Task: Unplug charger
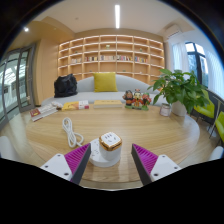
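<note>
A small white cube charger (111,142) with an orange-brown edge sits plugged into the top of a round white socket base (104,155) on the wooden table (150,128). A white cable (71,131) lies coiled on the table beyond and to the left of the base. My gripper (110,160) is open. Its purple pads (77,157) stand on either side of the base, with a gap on each side. The charger stands between the fingers, slightly toward the left one.
A potted green plant (181,90) stands on the right of the table. A small bunch of flowers (137,99) and books (43,112) lie farther back. A sofa with a yellow cushion (105,82), a black bag (66,86) and wall shelves lie beyond.
</note>
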